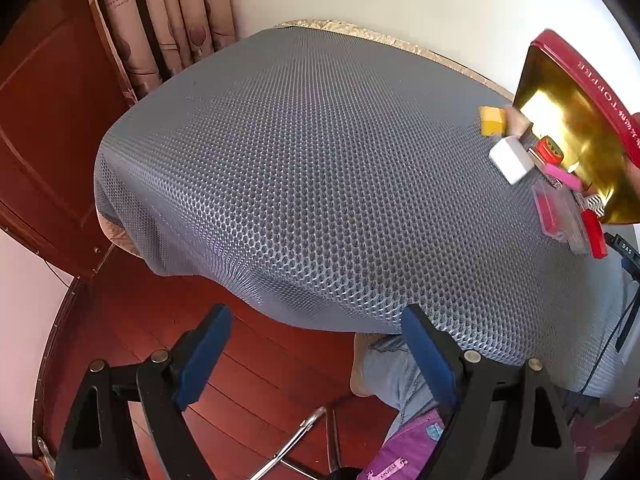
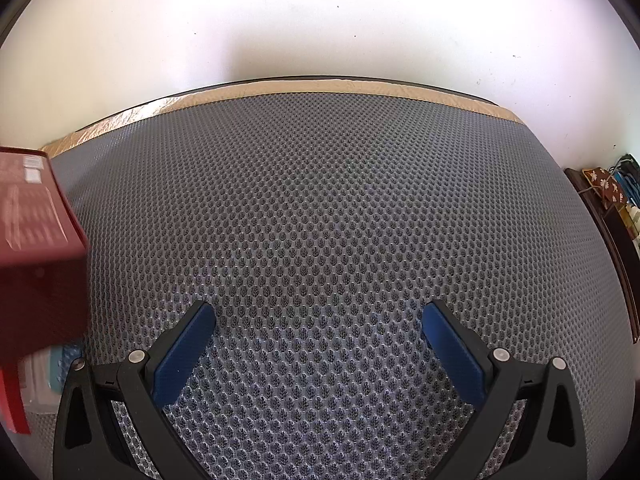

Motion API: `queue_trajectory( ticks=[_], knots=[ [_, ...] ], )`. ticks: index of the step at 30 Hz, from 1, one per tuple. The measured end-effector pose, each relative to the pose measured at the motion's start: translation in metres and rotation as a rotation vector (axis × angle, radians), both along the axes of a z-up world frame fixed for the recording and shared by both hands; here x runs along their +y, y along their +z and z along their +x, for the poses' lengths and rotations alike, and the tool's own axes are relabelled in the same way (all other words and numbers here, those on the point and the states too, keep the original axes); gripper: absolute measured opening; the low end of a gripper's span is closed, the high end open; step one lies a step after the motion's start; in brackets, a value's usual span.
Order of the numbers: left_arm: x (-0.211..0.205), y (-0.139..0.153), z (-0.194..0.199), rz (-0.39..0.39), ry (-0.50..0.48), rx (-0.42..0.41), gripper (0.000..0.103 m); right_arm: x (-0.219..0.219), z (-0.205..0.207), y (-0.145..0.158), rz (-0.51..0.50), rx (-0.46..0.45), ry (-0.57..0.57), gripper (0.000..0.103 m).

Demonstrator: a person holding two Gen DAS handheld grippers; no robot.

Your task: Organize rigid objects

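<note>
At the right edge of my left wrist view, the red tin (image 1: 592, 76) stands tipped up, gold inside showing, with small items spilling below its mouth: a yellow block (image 1: 491, 120), a white eraser (image 1: 510, 159), a pink piece (image 1: 564, 175) and a clear case (image 1: 560, 216). I judge sorting hasn't started; everything lies heaped on the grey mat (image 1: 304, 184). My left gripper (image 1: 316, 354) and right gripper (image 2: 320, 344) are both spread wide, holding nothing.

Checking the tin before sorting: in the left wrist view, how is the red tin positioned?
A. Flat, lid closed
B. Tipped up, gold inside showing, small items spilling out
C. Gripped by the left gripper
B: the red tin is tilted, gold interior exposed, with small items tumbling onto the grey mat.
</note>
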State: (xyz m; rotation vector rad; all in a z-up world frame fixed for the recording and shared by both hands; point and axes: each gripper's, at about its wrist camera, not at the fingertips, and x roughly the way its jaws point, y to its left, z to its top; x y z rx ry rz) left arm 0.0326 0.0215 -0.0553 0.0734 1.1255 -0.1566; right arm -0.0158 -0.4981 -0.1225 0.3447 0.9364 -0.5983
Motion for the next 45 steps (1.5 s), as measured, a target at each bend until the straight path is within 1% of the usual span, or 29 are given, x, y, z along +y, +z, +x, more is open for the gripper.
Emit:
queue_trajectory(
  ticks=[8,11,12,14,15,17,18,21,24,25,29,33,36,43,45],
  knots=[
    [0.009,-0.003,0.003,-0.038,0.033,0.034,0.089,0.001,0.0,0.0,0.0,0.002,0.001,0.103],
    [0.012,0.001,0.002,-0.029,0.055,0.01,0.089,0.002,0.0,-0.001,-0.001,0.001,0.001,0.103],
    [0.012,0.006,0.0,-0.021,0.068,-0.013,0.089,0.002,0.0,-0.001,-0.001,0.001,0.001,0.103],
    [0.018,0.019,-0.007,-0.004,0.121,-0.093,0.089,0.002,0.0,-0.001,-0.002,0.001,0.001,0.103],
    [0.024,0.028,-0.011,-0.001,0.159,-0.148,0.089,0.002,0.0,-0.001,-0.002,0.0,0.001,0.103],
    [0.033,0.039,-0.018,-0.006,0.208,-0.212,0.089,0.003,0.0,-0.001,-0.002,0.0,0.001,0.103],
    [0.038,0.043,-0.017,-0.009,0.225,-0.227,0.089,0.004,0.0,-0.001,-0.002,0.001,0.001,0.103],
    [0.053,0.057,-0.023,-0.01,0.301,-0.307,0.089,0.005,0.0,-0.002,-0.003,0.0,0.001,0.103],
    [0.063,0.064,-0.027,-0.012,0.334,-0.353,0.089,0.007,0.0,-0.002,-0.003,0.001,0.001,0.103],
    [0.063,0.063,-0.026,-0.012,0.332,-0.352,0.089,0.007,0.0,-0.002,-0.004,0.001,0.0,0.103],
    [0.062,0.055,-0.016,-0.005,0.302,-0.293,0.089,0.007,0.0,-0.002,-0.003,0.002,0.001,0.103],
    [0.065,0.04,-0.003,-0.022,0.3,-0.21,0.089,0.007,0.0,-0.003,-0.003,0.001,0.0,0.103],
    [0.065,0.03,0.004,-0.022,0.302,-0.163,0.089,0.007,0.0,-0.005,-0.002,0.001,0.0,0.103],
    [0.06,0.016,0.008,-0.008,0.276,-0.094,0.089,0.004,0.0,-0.003,-0.001,0.001,0.0,0.103],
    [0.058,0.015,0.006,-0.006,0.268,-0.084,0.089,0.004,0.0,-0.003,-0.001,0.001,0.0,0.103]
  ],
)
